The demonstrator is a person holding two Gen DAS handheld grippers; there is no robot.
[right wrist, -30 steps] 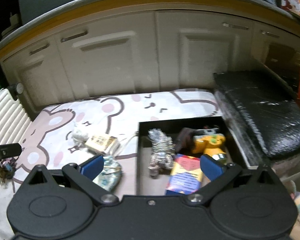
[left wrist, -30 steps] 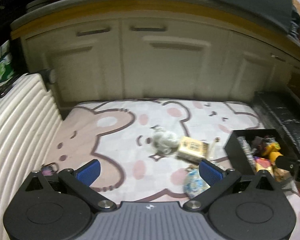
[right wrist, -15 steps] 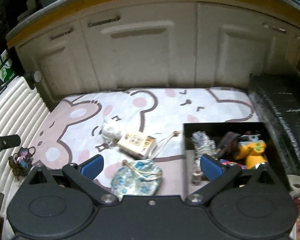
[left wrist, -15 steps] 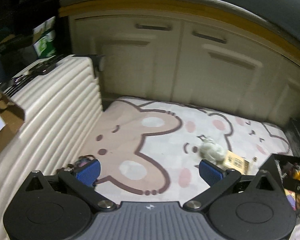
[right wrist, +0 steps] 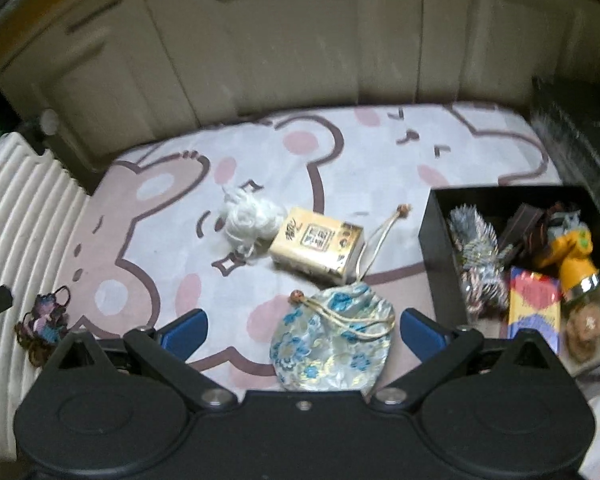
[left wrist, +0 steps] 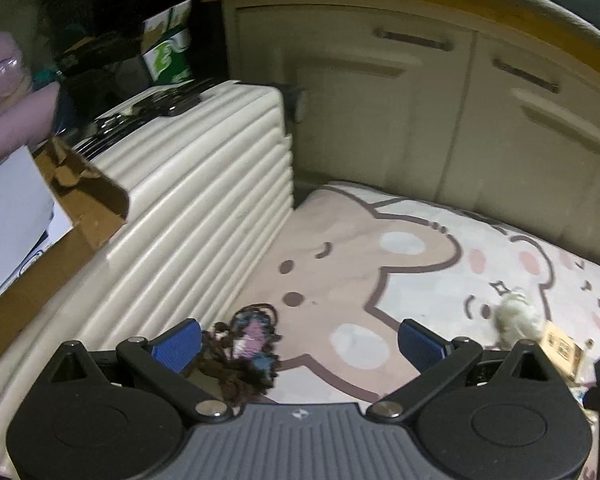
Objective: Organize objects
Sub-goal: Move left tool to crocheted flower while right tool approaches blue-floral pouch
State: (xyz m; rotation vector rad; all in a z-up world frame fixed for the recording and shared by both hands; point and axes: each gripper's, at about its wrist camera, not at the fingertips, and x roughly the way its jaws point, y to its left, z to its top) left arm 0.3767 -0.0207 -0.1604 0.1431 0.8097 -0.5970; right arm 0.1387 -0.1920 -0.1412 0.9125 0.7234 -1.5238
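The left gripper (left wrist: 300,340) stood wide apart and held nothing; a dark tasselled ornament (left wrist: 246,350) with pink and blue patches lay on the bear-print mat (left wrist: 340,280) just beside its left finger, at about 9 o'clock of the gap, near the ribbed cream suitcase (left wrist: 188,208). Whether finger and ornament touched could not be told through the blur.

The right gripper (right wrist: 302,330) was also spread wide and empty, with the blue floral drawstring pouch (right wrist: 332,340) lying between its fingers. At 12 o'clock from the pouch sat a tan box (right wrist: 316,250), and a white fluffy ball (right wrist: 248,220) lay touching it at 10 o'clock. The black bin (right wrist: 432,248), at 3 o'clock, held a yellow-topped jar (right wrist: 576,272), a tinsel bundle (right wrist: 480,264) and a colourful packet (right wrist: 534,312).
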